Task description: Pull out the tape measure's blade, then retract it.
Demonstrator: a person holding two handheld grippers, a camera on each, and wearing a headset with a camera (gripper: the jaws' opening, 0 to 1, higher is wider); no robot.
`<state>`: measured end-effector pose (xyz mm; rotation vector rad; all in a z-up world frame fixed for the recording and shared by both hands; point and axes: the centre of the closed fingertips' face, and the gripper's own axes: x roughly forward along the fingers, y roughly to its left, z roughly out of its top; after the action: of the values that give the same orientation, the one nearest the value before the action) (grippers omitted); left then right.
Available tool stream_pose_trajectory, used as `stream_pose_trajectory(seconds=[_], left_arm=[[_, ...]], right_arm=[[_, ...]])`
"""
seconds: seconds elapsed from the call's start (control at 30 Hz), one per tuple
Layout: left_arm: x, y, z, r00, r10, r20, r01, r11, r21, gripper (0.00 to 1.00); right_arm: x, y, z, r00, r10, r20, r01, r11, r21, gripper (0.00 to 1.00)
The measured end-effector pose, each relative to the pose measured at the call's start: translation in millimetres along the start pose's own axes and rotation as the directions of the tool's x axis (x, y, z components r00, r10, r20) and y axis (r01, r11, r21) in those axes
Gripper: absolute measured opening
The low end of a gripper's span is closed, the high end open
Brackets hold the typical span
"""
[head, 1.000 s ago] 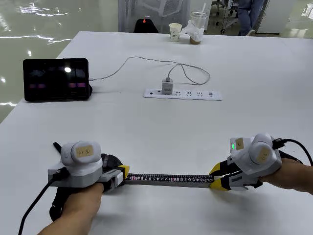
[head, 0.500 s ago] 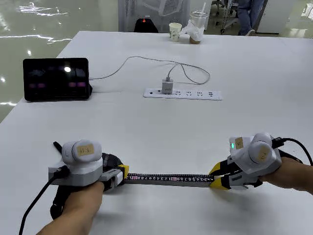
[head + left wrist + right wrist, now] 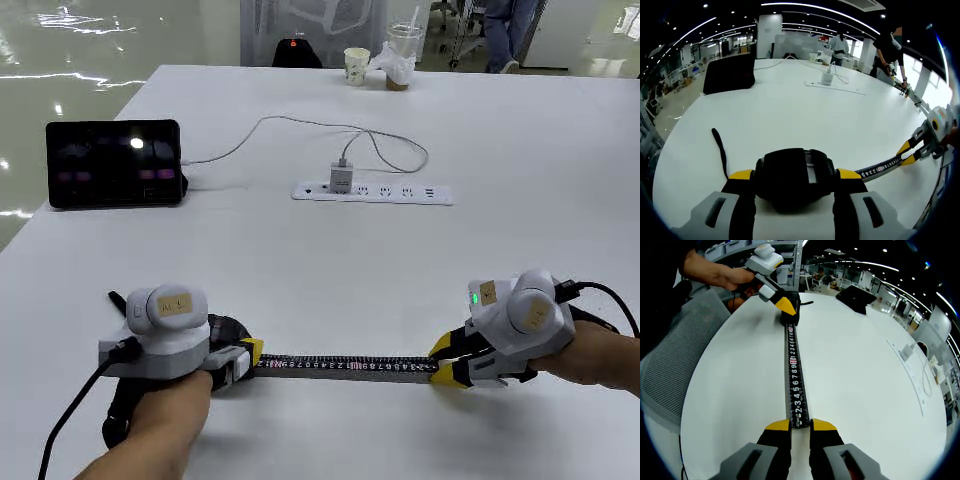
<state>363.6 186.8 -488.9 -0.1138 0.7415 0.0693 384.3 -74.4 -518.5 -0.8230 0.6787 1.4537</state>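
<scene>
The tape measure's black case (image 3: 795, 172) sits on the white table, with my left gripper (image 3: 796, 176) shut on it from both sides; the case (image 3: 228, 332) is half hidden behind the gripper in the head view. Its black numbered blade (image 3: 345, 366) lies flat on the table, running right from the case. My right gripper (image 3: 800, 426) is shut on the blade's end. In the right gripper view the blade (image 3: 794, 377) stretches straight away to the case (image 3: 791, 307) and the left gripper (image 3: 782, 305). A black wrist strap (image 3: 720, 152) trails from the case.
A dark tablet (image 3: 114, 162) stands at the left of the table (image 3: 300, 260). A white power strip (image 3: 372, 192) with a plugged charger and cable lies in the middle. Cups (image 3: 357, 65) stand at the far edge. People stand beyond the table.
</scene>
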Motion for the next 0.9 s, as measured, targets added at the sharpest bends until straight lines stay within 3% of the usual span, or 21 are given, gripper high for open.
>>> stream_pose_trajectory(seconds=[0.9], left_arm=[[0.1, 0.9, -1.0, 0.9999, -0.012, -0.004, 0.012, 1.0, -0.003, 0.55]], right_arm=[[0.0, 0.7, -0.2, 1.0, 0.001, 0.002, -0.001, 1.0, 0.002, 0.1]])
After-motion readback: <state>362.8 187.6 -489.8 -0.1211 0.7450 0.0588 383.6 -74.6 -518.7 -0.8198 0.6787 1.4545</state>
